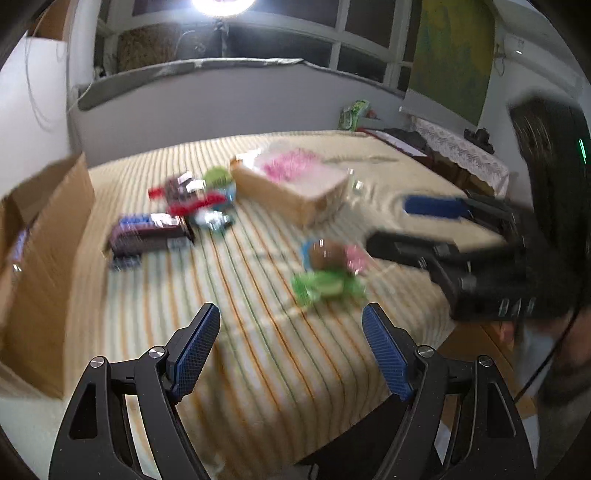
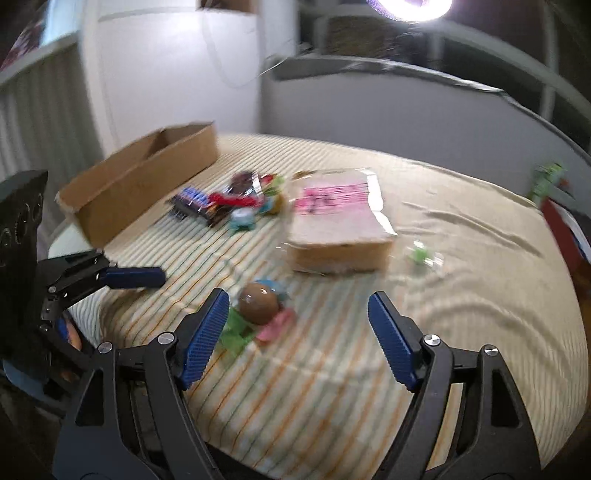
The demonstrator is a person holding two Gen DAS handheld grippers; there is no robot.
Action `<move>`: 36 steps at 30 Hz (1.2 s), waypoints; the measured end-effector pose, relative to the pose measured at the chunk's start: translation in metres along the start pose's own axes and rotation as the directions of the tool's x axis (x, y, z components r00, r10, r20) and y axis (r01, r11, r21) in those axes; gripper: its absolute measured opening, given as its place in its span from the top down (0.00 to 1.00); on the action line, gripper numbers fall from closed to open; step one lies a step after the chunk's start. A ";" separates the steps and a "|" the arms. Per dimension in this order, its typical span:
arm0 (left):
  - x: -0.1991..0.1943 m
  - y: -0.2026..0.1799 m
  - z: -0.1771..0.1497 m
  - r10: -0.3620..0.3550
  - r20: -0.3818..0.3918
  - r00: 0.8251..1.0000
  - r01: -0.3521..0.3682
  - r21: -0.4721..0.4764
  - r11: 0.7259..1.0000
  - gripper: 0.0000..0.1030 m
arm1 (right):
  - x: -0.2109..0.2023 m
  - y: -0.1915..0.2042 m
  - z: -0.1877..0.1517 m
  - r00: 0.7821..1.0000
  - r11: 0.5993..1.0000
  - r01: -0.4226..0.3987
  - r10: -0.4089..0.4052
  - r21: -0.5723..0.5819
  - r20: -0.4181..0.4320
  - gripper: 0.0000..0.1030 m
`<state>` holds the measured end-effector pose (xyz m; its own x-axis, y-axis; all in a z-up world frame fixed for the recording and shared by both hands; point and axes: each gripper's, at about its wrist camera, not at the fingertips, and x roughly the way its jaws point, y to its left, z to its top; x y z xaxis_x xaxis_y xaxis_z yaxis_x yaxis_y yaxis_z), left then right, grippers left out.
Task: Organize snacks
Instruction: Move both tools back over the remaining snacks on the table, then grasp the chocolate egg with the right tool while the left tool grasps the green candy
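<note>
While both hover over the striped cloth [image 1: 258, 369], left gripper [image 1: 290, 350] and right gripper [image 2: 297, 339] gape wide, holding nothing.

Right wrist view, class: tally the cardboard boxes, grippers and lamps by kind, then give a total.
Cardboard boxes: 2, the open box and the sealed box
Grippers: 2, the left gripper and the right gripper
Lamps: 1, the lamp
Total: 5

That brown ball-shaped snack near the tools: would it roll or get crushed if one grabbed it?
The brown round snack looks smooth and domed, so a push would probably roll it. Its shiny surface hints at slippery wrapping. It sits on soft-looking pink and green packets, so it may shift under the open right tool.
</note>
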<state>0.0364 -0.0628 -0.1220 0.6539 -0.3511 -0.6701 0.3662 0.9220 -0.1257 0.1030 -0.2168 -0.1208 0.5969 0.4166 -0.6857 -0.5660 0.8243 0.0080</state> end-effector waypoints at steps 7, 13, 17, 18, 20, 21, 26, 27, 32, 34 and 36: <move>0.007 -0.017 -0.001 0.035 0.096 0.995 -0.031 -0.043 0.999 0.23 | 0.028 0.004 0.014 0.994 0.992 -0.082 0.073 -0.100 -0.086 0.32; 0.015 -0.035 -0.007 0.057 0.138 0.989 -0.054 -0.023 0.998 0.23 | 0.033 0.004 0.012 0.985 0.981 -0.138 0.121 -0.136 -0.125 0.38; 0.019 -0.041 -0.008 0.068 0.151 0.986 -0.069 -0.003 0.998 0.23 | 0.038 0.007 0.012 0.976 0.971 -0.180 0.156 -0.160 -0.153 0.58; 0.018 -0.042 -0.009 0.073 0.159 0.985 -0.074 -0.001 0.997 0.29 | 0.038 0.008 0.011 0.974 0.968 -0.188 0.163 -0.165 -0.154 0.63; 0.018 -0.043 -0.011 0.081 0.167 0.983 -0.083 0.003 0.997 0.42 | 0.039 0.010 0.012 0.972 0.964 -0.200 0.173 -0.174 -0.159 0.64; 0.017 -0.043 -0.012 0.080 0.172 0.982 -0.083 0.008 0.997 0.56 | 0.039 0.010 0.013 0.972 0.964 -0.200 0.174 -0.173 -0.157 0.64; 0.016 -0.045 -0.014 0.040 0.177 0.983 -0.050 0.050 0.998 0.84 | 0.032 -0.004 0.011 0.981 0.979 -0.167 0.154 -0.116 -0.120 0.64; 0.015 -0.044 -0.013 0.034 0.174 0.984 -0.044 0.052 0.998 0.86 | 0.030 -0.009 0.010 0.983 0.982 -0.159 0.147 -0.102 -0.113 0.64; 0.015 -0.043 -0.011 0.022 0.166 0.986 -0.031 0.052 0.998 0.88 | 0.012 -0.033 -0.003 0.992 0.995 -0.099 0.097 -0.019 -0.080 0.64; 0.016 -0.040 -0.009 0.012 0.161 0.987 -0.019 0.042 0.999 0.91 | 0.003 -0.039 -0.010 0.995 0.997 -0.074 0.074 0.010 -0.065 0.64; 0.016 -0.038 -0.007 0.001 0.154 0.988 -0.005 0.026 1.000 0.95 | -0.004 -0.043 -0.015 0.997 0.998 -0.059 0.061 0.037 -0.047 0.64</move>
<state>0.0280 -0.1024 -0.1333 0.7486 -0.3708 -0.5497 0.3797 0.9193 -0.1030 0.1161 -0.2592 -0.1292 0.5339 0.4471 -0.7177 -0.5785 0.8121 0.0756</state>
